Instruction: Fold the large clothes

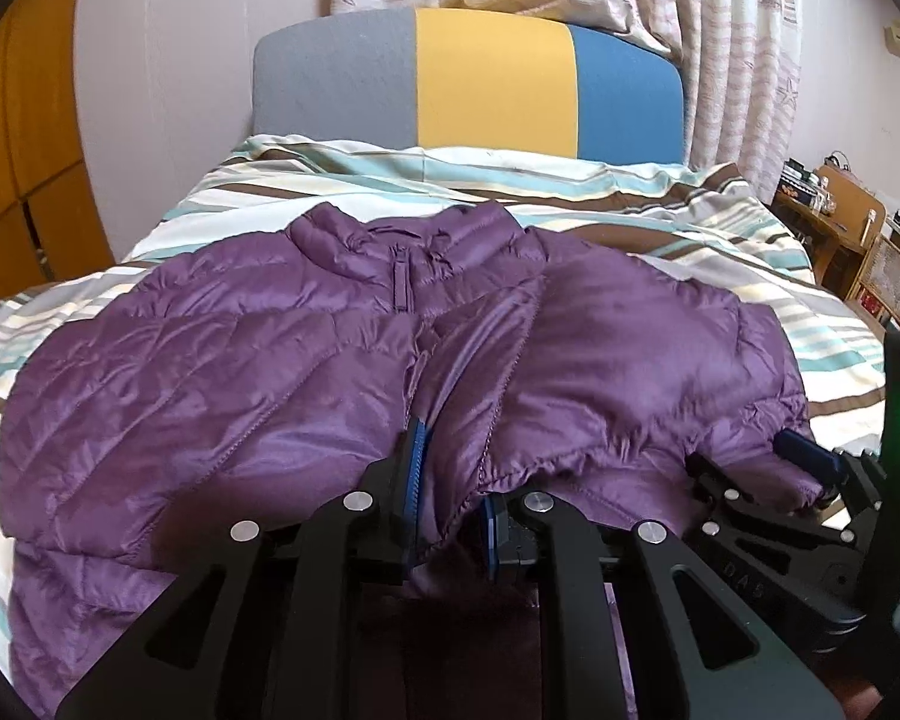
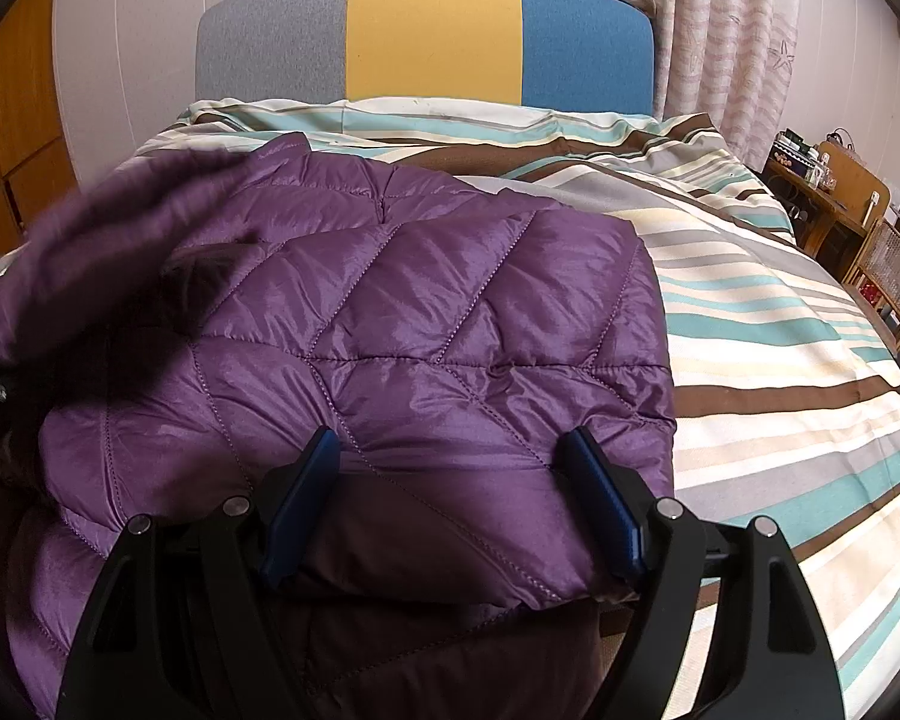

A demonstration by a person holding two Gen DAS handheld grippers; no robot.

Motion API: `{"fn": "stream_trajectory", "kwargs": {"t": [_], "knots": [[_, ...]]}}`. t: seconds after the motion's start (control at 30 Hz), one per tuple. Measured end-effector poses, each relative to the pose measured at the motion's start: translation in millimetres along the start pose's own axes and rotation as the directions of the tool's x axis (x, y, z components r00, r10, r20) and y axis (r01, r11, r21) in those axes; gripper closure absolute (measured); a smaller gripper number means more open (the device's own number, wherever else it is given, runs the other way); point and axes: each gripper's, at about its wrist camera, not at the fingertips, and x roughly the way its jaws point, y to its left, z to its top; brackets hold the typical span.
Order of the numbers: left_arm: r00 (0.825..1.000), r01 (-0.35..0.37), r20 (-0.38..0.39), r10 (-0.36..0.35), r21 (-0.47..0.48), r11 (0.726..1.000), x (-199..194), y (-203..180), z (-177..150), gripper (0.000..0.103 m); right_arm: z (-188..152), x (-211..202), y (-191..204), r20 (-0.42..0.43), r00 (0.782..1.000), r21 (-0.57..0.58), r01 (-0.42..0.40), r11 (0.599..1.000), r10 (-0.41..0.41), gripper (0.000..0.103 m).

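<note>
Directly ahead of both grippers, the purple jacket [image 1: 306, 372] lies crosswise on the bed [image 2: 780, 360], collar farthest away: left gripper [image 1: 450, 480] pinches its near hem, right gripper [image 2: 450, 498] straddles that hem, jaws spread.

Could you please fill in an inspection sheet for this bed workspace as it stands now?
Surface: striped duvet cover on the bed.
Job's things: purple quilted puffer jacket, zip up, one side folded over.
Clutter: nothing seen on the bed.
Claws: left claw shut on a jacket fold; right claw wide, jacket edge between its fingers.
Cables: nothing seen.
Surroundings: grey, yellow and blue headboard, patterned curtains, wooden shelving.
</note>
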Motion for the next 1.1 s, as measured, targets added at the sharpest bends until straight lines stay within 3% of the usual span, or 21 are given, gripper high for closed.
{"fn": "stream_trajectory", "kwargs": {"t": [0.4,0.7,0.73,0.83,0.87,1.1], "knots": [[0.997,0.068,-0.029,-0.069,-0.043,0.997,7.1,9.5,-8.7,0.085,-0.2,-0.2,0.2,0.001,1.000,-0.001,0.002,1.000,-0.002,0.025],[0.991,0.132,-0.016,-0.134,-0.085,0.988,-10.1,17.4,-15.9,0.085,-0.5,-0.5,0.5,0.001,1.000,0.000,0.001,1.000,-0.001,0.025],[0.990,0.139,-0.015,-0.141,-0.088,0.986,-12.6,18.5,-16.8,0.079,-0.5,-0.5,0.4,0.001,1.000,0.000,0.002,1.000,-0.002,0.025],[0.982,0.191,0.012,-0.190,-0.103,0.976,-27.0,23.0,-20.4,0.023,-0.6,-0.6,0.3,0.001,1.000,-0.001,0.003,1.000,-0.003,0.025],[0.982,0.186,0.036,-0.183,-0.103,0.977,-32.7,23.6,-21.5,0.017,-0.9,-0.8,-0.4,0.001,1.000,-0.001,0.003,1.000,-0.003,0.025],[0.973,0.228,0.072,-0.219,-0.177,0.957,-60.2,50.5,-25.0,0.017,-1.0,-3.0,0.1,0.010,1.000,0.001,0.004,1.000,-0.004,0.025]]}}
